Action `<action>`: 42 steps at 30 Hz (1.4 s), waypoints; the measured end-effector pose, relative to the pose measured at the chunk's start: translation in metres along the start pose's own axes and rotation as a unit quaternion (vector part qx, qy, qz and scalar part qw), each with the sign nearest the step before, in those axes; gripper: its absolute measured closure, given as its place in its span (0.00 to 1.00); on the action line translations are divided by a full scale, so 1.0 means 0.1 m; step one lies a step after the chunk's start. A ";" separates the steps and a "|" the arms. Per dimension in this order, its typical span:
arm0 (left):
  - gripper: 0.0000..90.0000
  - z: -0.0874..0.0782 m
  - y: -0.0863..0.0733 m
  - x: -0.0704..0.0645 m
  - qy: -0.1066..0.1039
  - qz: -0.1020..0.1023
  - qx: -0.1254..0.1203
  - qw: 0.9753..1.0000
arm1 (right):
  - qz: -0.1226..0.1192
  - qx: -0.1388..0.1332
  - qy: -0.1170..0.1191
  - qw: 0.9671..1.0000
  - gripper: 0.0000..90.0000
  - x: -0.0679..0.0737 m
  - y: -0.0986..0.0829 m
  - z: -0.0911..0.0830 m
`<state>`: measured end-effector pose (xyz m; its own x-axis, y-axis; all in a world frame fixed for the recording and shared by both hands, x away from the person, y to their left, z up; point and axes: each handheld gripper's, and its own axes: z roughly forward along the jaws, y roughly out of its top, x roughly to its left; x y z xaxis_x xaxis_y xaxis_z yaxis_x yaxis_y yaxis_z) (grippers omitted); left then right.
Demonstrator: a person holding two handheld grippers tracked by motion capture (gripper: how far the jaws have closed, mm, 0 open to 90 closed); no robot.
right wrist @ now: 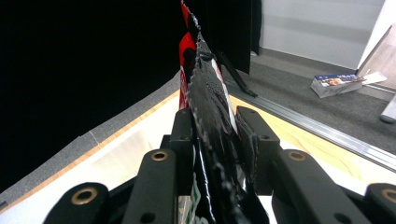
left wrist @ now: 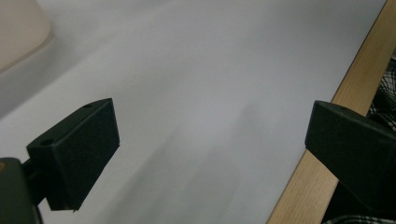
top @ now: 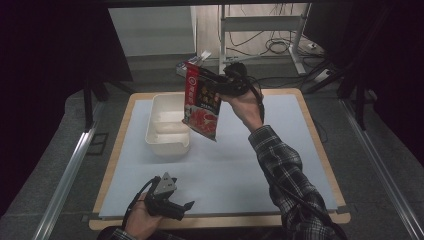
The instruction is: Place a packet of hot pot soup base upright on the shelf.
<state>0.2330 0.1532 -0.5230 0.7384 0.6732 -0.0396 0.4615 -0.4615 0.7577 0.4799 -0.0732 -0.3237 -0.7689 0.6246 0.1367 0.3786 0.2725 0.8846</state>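
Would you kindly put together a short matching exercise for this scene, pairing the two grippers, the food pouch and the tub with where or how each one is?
Things:
1. left gripper
2. right gripper
3. red food pouch
4. white tub

States:
A. hanging in the air beside the tub's right end
B. jaws wide apart, low over the table's near edge
C. standing on the pale mat, left of centre
D. raised, jaws clamped on an upper edge

Pairs: 1-B, 2-D, 3-A, 4-C
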 end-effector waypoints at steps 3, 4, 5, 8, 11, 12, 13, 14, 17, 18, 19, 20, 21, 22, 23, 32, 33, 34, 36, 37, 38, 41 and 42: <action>0.03 -0.03 -0.03 0.01 0.001 -0.001 0.001 1.000 | 0.001 -0.004 0.005 1.000 0.77 0.04 0.04 0.09; 0.04 -0.03 -0.03 0.01 0.000 -0.003 -0.001 1.000 | -0.002 -0.005 0.005 1.000 0.77 0.06 0.04 0.12; 0.04 -0.04 -0.04 0.01 0.000 -0.003 -0.002 1.000 | -0.002 -0.006 0.007 1.000 0.77 0.09 0.05 0.16; 0.04 -0.04 -0.04 0.01 0.001 -0.002 -0.002 1.000 | -0.006 -0.005 0.012 1.000 0.77 0.15 0.07 0.24; 0.04 -0.04 -0.05 0.01 0.003 0.001 0.000 1.000 | -0.009 -0.005 0.018 1.000 0.77 0.22 0.08 0.35; 0.04 -0.04 -0.05 0.01 0.003 0.001 0.000 1.000 | -0.011 -0.006 0.021 1.000 0.77 0.26 0.08 0.39; 0.04 -0.04 -0.05 0.02 0.003 0.000 -0.001 1.000 | -0.012 -0.006 0.022 1.000 0.77 0.27 0.09 0.42; 0.04 -0.04 -0.05 0.02 0.002 -0.001 -0.001 1.000 | -0.012 -0.006 0.023 1.000 0.77 0.29 0.09 0.46; 0.04 -0.03 -0.05 0.03 0.000 -0.006 0.002 1.000 | -0.017 -0.006 0.026 1.000 0.77 0.35 0.09 0.56; 0.04 -0.02 -0.06 0.04 -0.001 -0.010 0.001 1.000 | -0.018 -0.005 0.027 0.999 0.77 0.37 0.09 0.59; 0.04 -0.03 -0.06 0.04 -0.004 -0.011 0.000 1.000 | -0.021 -0.005 0.027 0.999 0.77 0.39 0.08 0.62; 0.04 -0.03 -0.06 0.04 -0.006 -0.013 -0.001 1.000 | -0.024 -0.004 0.027 0.999 0.77 0.41 0.08 0.66; 0.04 -0.03 -0.06 0.04 -0.006 -0.013 -0.002 1.000 | -0.025 -0.003 0.028 0.999 0.77 0.43 0.07 0.70; 0.04 -0.03 -0.06 0.04 -0.005 -0.013 -0.001 1.000 | -0.026 -0.004 0.028 0.999 0.77 0.45 0.06 0.73; 0.04 -0.03 -0.06 0.04 -0.006 -0.012 -0.001 1.000 | -0.026 -0.004 0.029 0.999 0.77 0.46 0.05 0.75; 0.04 -0.01 -0.07 0.06 -0.003 -0.018 0.014 1.000 | -0.035 0.005 0.028 0.999 0.77 0.59 -0.06 1.00; 0.04 -0.01 -0.07 0.07 -0.004 -0.021 0.014 1.000 | -0.037 0.007 0.027 0.999 0.77 0.60 -0.07 1.01; 0.04 -0.01 -0.07 0.07 -0.005 -0.027 0.011 1.000 | -0.040 0.010 0.027 0.999 0.77 0.62 -0.09 1.03; 0.04 -0.02 -0.07 0.09 -0.006 -0.030 0.009 0.999 | -0.041 0.010 0.026 0.999 0.76 0.64 -0.13 1.08; 0.04 -0.02 -0.07 0.09 -0.007 -0.032 0.007 0.999 | -0.041 0.010 0.026 0.999 0.76 0.65 -0.15 1.09; 0.04 -0.02 -0.07 0.09 -0.008 -0.033 0.006 0.999 | -0.042 0.010 0.026 0.999 0.76 0.65 -0.17 1.10; 0.04 -0.02 -0.07 0.08 -0.007 -0.029 0.007 1.000 | -0.047 0.015 0.025 0.998 0.76 0.67 -0.22 1.13; 0.04 -0.02 -0.07 0.08 -0.006 -0.028 0.007 1.000 | -0.054 0.019 0.023 0.998 0.76 0.68 -0.24 1.14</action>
<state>0.2345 0.1628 -0.5271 0.7167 0.6916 -0.0903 0.5100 -0.4314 0.7442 0.4772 0.0457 -0.3867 -0.8289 0.5558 0.0628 0.3108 0.3644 0.8779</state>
